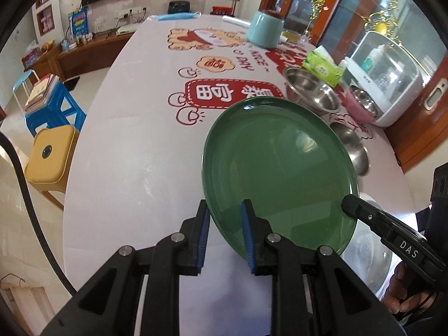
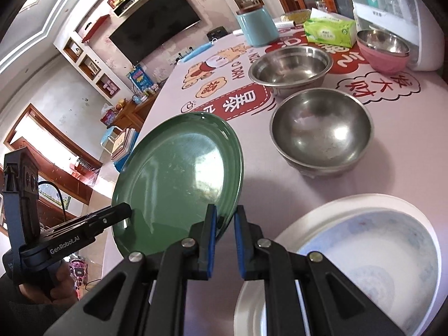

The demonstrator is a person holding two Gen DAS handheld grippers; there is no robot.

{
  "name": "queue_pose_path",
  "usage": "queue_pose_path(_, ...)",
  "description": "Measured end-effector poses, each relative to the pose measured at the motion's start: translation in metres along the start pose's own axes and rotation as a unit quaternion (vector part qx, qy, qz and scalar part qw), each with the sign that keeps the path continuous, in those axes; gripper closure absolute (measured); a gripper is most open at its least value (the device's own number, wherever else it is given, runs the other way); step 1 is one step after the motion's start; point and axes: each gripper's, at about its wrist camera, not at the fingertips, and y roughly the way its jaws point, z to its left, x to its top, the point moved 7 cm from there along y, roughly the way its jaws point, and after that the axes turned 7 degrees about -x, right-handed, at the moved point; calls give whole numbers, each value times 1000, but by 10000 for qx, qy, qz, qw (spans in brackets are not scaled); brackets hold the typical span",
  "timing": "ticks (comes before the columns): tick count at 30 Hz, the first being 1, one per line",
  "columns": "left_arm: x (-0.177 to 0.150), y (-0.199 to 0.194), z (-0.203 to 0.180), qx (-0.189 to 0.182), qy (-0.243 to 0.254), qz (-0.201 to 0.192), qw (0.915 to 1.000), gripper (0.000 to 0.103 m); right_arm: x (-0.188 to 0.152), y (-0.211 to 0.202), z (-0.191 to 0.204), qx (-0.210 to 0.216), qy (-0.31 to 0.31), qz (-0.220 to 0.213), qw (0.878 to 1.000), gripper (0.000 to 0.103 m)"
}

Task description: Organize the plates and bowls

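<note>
A green plate (image 1: 280, 165) is held tilted above the table, also in the right wrist view (image 2: 179, 179). My left gripper (image 1: 225, 210) has its jaws around the plate's left rim, with a gap still showing. My right gripper (image 2: 225, 212) grips the plate's right rim between its blue pads; it shows in the left wrist view (image 1: 350, 198). A white plate (image 2: 350, 252) lies on the table under the right gripper. Two steel bowls (image 2: 322, 131) (image 2: 291, 67) and a pink bowl (image 2: 383, 50) with a steel bowl inside stand beyond.
A teal canister (image 1: 266, 29), a green tissue pack (image 1: 322, 67) and a white appliance (image 1: 392, 78) stand at the table's far right. A yellow stool (image 1: 50, 154) and a blue stool (image 1: 53, 103) stand left of the table (image 1: 134, 154).
</note>
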Motion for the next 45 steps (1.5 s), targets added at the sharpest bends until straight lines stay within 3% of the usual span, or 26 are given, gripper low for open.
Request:
queue_pose_path(9,-24,-31,-32,-146,270,-278,9991,82,-22,-37,-13,-92,4,-231,9997,91)
queue_pose_path(18,-53,-41,-66,-368,491,-243,9978,82,-46,-72,-34,-331,89,-298,9990,91)
queue_pose_path(33,-85,-24,-133,-542,1080,159,9925,82,-66,-104,-96,-634,377,-238,9970,91)
queue_pose_path(45,-106,1,-178,-429,923,573,9932,82,-75,-111,-145,-732,278,336,9964,90)
